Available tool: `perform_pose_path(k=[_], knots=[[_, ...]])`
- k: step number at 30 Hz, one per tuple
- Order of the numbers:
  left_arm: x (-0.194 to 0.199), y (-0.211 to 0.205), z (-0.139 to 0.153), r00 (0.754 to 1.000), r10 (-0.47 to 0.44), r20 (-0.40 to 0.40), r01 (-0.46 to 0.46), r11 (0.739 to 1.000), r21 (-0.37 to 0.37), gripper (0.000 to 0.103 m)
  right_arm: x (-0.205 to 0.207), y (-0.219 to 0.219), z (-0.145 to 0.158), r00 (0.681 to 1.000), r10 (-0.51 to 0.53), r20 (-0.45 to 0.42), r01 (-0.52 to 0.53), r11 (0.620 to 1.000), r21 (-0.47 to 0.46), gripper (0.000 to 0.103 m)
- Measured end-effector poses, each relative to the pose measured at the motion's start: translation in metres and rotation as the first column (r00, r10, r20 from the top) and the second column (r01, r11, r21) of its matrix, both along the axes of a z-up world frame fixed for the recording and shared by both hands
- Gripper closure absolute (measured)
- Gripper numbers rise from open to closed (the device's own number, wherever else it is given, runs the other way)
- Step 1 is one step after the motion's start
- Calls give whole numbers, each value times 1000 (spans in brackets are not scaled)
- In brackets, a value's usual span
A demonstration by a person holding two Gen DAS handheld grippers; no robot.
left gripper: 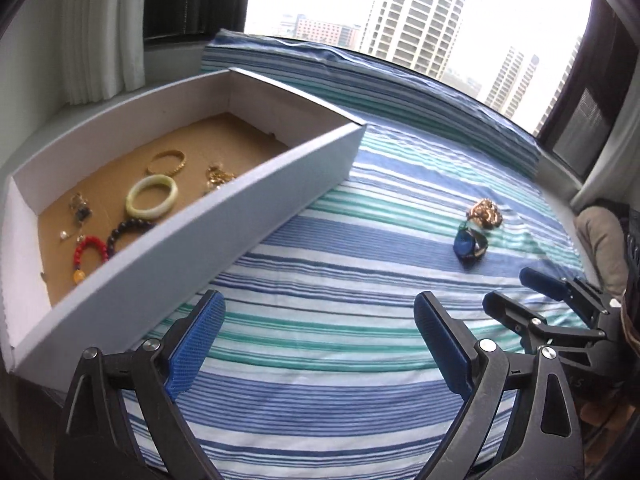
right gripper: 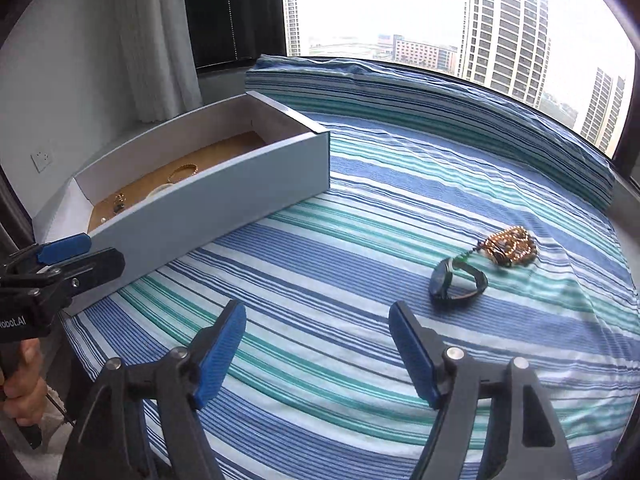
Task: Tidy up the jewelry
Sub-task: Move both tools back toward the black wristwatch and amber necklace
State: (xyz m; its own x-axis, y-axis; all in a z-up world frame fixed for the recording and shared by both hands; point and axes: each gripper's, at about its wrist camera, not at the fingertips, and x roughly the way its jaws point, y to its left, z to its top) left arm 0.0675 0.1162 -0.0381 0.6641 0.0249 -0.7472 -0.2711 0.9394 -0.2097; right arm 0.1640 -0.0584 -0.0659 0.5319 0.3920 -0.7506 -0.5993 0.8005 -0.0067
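Your left gripper (left gripper: 320,342) and right gripper (right gripper: 318,350), both spread and empty, hover over the striped bedspread (left gripper: 340,360) because 2 pieces, a dark bracelet (right gripper: 458,282) and gold beads (right gripper: 510,247), wait at 2 o'clock, while 7 lie in the box (left gripper: 168,252) at 10 o'clock.
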Motion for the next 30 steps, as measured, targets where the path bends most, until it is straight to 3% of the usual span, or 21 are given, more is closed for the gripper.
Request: perform_pose_path(k=[9,14,26,30], knots=[[3,-51,-27,991,-118,-62,117,993,-23,7,-22,-79,-32,985,-167,-40,166,986,-20,26],[2,-60,-32,986,-155,-62,153,988,-39,7,-26,-91,-42,977,-203,-68,203,979,-8,25],[6,-62,-47,977,-178,-121,174,984,-46,7,-32,-103,-41,975,-219,-45,219,976,-6,25],[12,-66,-52,968,-207,-138,202,978,-48,7,-29,-122,-54,960,-267,-85,268,964,-5,25]])
